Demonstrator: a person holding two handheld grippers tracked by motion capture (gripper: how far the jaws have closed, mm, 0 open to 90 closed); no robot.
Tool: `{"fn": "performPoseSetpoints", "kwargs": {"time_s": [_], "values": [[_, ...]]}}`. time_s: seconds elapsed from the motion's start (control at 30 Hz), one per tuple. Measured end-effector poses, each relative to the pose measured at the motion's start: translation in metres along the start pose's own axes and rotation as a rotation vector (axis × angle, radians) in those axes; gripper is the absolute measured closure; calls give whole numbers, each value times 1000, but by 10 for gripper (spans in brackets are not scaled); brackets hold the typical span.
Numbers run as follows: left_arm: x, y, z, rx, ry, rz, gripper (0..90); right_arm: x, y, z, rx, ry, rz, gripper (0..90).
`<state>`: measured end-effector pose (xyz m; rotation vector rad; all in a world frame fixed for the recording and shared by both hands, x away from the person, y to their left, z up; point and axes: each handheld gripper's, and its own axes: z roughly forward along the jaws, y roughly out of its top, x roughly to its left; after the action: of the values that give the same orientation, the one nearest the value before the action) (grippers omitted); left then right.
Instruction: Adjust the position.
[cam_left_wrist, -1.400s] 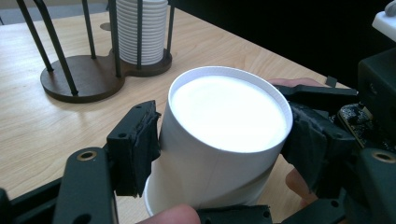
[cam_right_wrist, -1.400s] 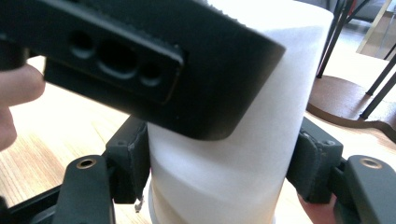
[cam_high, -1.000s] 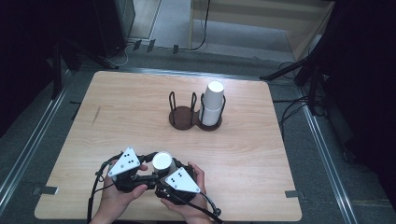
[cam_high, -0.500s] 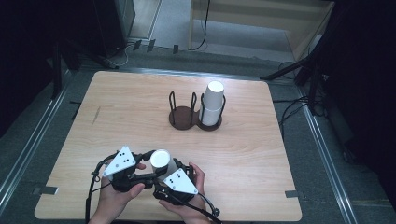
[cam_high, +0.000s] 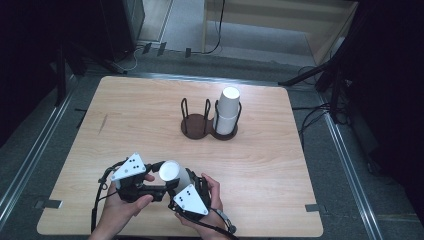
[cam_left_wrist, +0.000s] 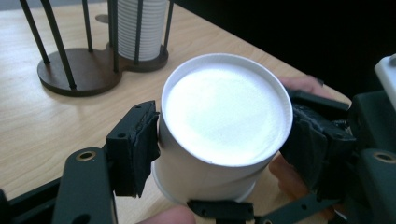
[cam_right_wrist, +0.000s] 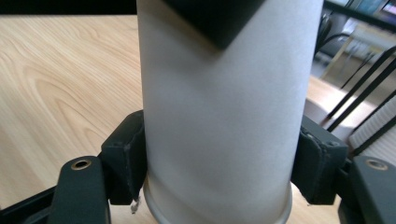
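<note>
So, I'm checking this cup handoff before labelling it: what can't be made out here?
- How many cups are held, one or nested: no view shows an inner rim.
- Cup's lower edge: left gripper view, hidden by the pads; right gripper view, cut by the bottom edge.
- Stack count in the holder: high view, too small.
- Right gripper contact: pads look pressed.

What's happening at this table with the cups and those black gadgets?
A person holds a black two-jaw tool in each hand at the near edge of the wooden table. The left tool and the right tool both clamp one upside-down white paper cup. Farther back, a dark two-slot wire cup holder has a stack of white paper cups in one slot.
</note>
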<state>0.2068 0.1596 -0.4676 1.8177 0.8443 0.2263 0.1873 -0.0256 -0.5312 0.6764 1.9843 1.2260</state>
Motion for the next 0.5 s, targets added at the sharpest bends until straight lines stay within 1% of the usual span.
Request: {"fn": "performPoseSetpoints", "kwargs": {"time_s": [0.13, 0.3, 0.37, 0.43, 0.5], "values": [[-1, 1, 2, 35, 5, -1, 265, 1, -1, 1, 6, -35, -108, 301], [-1, 0, 5, 69, 15, 1, 262, 6, -4, 1, 8, -72, -230, 301], [0, -1, 6, 83, 16, 5, 263, 8, -5, 1, 7, -76, -249, 301], [0, -1, 6, 82, 17, -5, 267, 8, -5, 2, 5, -85, -258, 301], [1, 0, 5, 79, 14, -10, 284, 9, -5, 2, 0, -91, -279, 301]]}}
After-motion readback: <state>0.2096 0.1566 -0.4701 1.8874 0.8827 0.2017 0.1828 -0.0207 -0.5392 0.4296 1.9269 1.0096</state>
